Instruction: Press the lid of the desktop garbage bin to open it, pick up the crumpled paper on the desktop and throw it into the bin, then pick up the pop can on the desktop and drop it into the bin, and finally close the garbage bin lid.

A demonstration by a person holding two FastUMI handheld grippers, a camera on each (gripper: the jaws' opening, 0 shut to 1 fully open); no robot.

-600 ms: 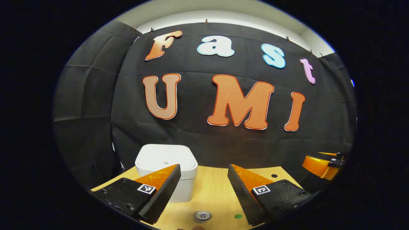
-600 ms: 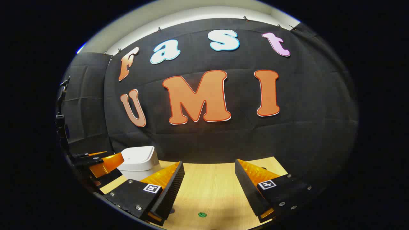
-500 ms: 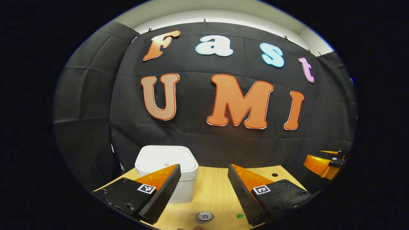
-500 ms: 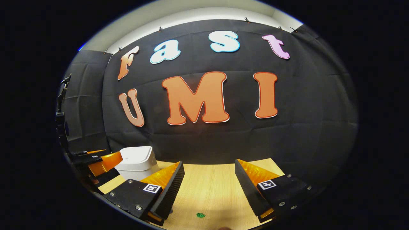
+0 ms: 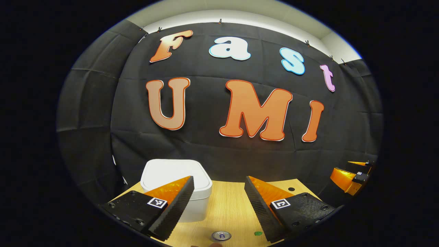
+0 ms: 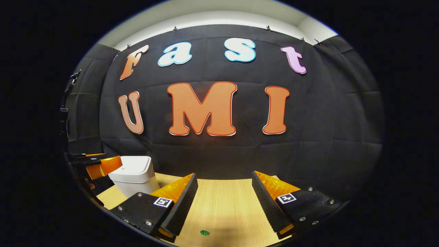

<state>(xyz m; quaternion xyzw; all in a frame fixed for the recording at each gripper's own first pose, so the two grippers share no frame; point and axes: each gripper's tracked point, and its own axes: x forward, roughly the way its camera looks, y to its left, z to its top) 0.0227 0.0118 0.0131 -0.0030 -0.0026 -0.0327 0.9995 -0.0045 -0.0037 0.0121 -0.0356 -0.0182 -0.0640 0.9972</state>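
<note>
Above a pale wooden surface (image 5: 226, 206) in a black-draped booth, I hold my left gripper (image 5: 219, 206) with its fingers spread wide and nothing between them. The white garbage bin (image 5: 178, 185), lid down, stands on the surface just ahead of it, partly hidden by the near-side finger. At the bottom of the left gripper view the top of the pop can (image 5: 221, 235) lies between the fingers, with a small green mark (image 5: 258, 233) on the surface beside it; my right gripper (image 5: 349, 175) shows at the far right edge.

My right gripper (image 6: 224, 202), in its own view, is likewise parted and empty above bare wood (image 6: 223, 206). There the bin (image 6: 133, 175) sits well off to the left near the surface's far edge, and my left gripper (image 6: 99, 166) appears just beside it. A green mark (image 6: 204, 232) lies low between the fingers.
</note>
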